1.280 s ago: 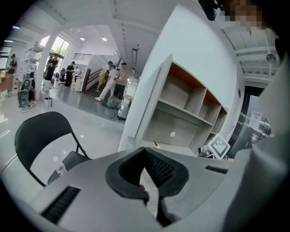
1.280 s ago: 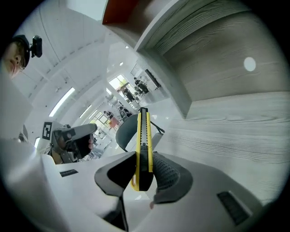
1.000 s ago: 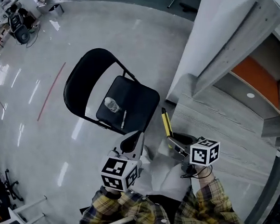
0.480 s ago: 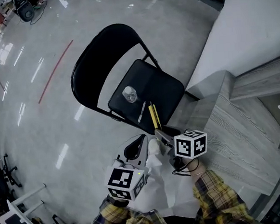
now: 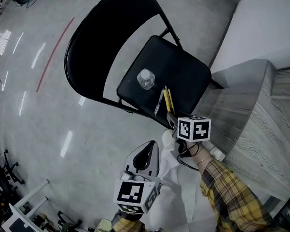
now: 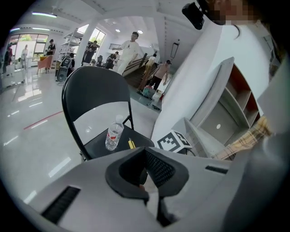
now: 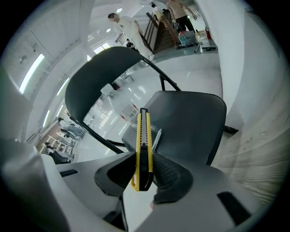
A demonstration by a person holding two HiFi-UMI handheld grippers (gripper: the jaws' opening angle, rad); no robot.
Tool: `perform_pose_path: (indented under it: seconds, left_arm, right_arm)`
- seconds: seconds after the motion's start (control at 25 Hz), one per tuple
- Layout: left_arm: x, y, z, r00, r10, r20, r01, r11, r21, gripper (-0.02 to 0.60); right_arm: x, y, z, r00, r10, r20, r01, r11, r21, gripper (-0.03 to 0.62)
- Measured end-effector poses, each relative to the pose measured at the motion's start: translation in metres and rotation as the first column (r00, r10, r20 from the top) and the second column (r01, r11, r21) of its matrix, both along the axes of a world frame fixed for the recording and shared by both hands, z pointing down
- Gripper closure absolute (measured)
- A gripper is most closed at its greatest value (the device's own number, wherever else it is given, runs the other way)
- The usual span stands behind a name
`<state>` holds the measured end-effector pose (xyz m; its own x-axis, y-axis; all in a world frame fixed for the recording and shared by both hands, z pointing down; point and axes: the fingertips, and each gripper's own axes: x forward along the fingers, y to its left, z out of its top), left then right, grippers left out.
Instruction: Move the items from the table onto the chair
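Note:
A black folding chair [image 5: 182, 75] stands on the floor ahead of me. On its seat a clear water bottle [image 5: 145, 79] stands upright, with a thin silver pen [image 5: 159, 103] lying near the front edge. My right gripper [image 5: 171, 120] is shut on a yellow utility knife [image 5: 168, 100], which points out over the seat's front edge beside the pen. In the right gripper view the knife [image 7: 143, 145] stands on edge between the pads, above the seat [image 7: 190, 118]. My left gripper [image 5: 146, 149] hangs lower, short of the chair, shut with nothing in it [image 6: 144, 167].
The grey wood-grain table [image 5: 256, 129] lies to the right of the chair, under a white wall panel [image 5: 272, 23]. Glossy floor with a red line [image 5: 55, 52] spreads to the left. People stand far off in the left gripper view.
My right gripper has carried the yellow knife from the table's edge leftward and forward to the chair seat's front edge. The left gripper has stayed shut and low.

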<state>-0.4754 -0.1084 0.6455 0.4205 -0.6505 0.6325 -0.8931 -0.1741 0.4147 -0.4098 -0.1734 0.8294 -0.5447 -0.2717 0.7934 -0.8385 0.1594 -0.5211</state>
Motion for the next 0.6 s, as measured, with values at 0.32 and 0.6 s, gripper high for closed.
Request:
perform_pose_path:
  seconds: [0.32, 0.6]
  left_arm:
    - [-0.008, -0.003, 0.035, 0.999, -0.038, 0.000, 0.038, 0.998, -0.043, 0.578]
    - [-0.004, -0.009, 0.050, 0.999, -0.048, -0.012, 0.047, 0.997, -0.064, 0.578]
  right_arm:
    - [0.008, 0.003, 0.087, 0.976, -0.024, -0.215, 0.009, 0.998, -0.070, 0.468]
    - [0.019, 0.012, 0.111, 0.938, -0.118, -0.325, 0.098, 0.992, -0.079, 0.467]
